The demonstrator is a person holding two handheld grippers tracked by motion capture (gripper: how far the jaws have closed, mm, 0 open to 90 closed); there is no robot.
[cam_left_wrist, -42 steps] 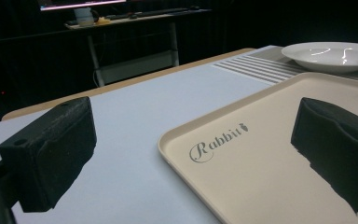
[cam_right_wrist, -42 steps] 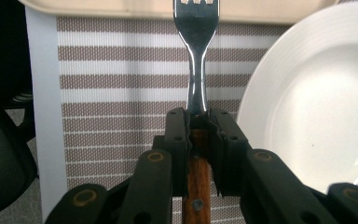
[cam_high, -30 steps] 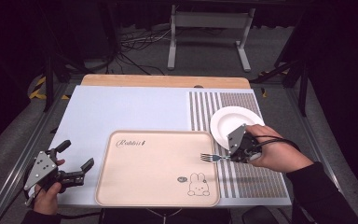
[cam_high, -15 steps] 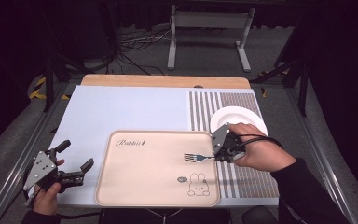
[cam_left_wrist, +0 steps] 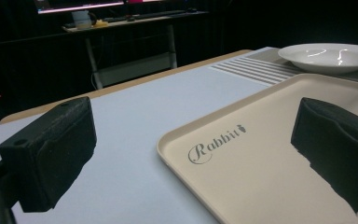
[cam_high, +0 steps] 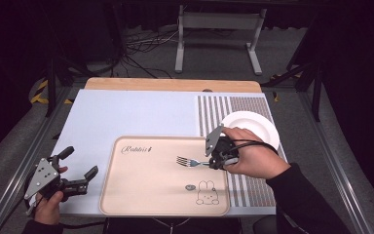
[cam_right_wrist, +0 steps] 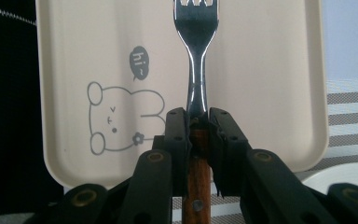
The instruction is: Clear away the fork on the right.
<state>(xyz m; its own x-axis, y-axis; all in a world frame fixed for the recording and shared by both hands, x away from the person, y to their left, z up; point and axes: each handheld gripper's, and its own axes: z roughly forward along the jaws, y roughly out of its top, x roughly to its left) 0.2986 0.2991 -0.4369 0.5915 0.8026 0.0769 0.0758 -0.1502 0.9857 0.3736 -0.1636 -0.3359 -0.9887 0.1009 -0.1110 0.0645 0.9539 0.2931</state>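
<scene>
Where the high view looks down from the near side, a table under a pale blue mat, striped grey at the 3 o'clock side. At 6 o'clock on the mat, a beige tray, long side across, printed "Rabbit" at its 10 o'clock corner and a small rabbit drawing toward 5 o'clock. At 2 o'clock from the tray, on the stripes, a white plate, just beyond the tray's corner. At 3 o'clock of the tray, the right hand around the right gripper, jaws pointing toward 9 o'clock and pinched on a fork. Fork held level over the tray's right half, tines toward 9 o'clock; whether touching the tray, cannot tell. In the right gripper view, both black jaws pressed against the fork where the steel neck meets a brown wooden handle, tines straight ahead at 12 o'clock, rabbit drawing at 9 o'clock of the jaws, plate rim at 4 o'clock. At 8 o'clock of the tray, off its left edge, the left hand with the left gripper, jaws spread wide, nothing between them. In the left gripper view, the two pads far apart, tray corner with "Rabbit" lettering between them, plate at 2 o'clock.
</scene>
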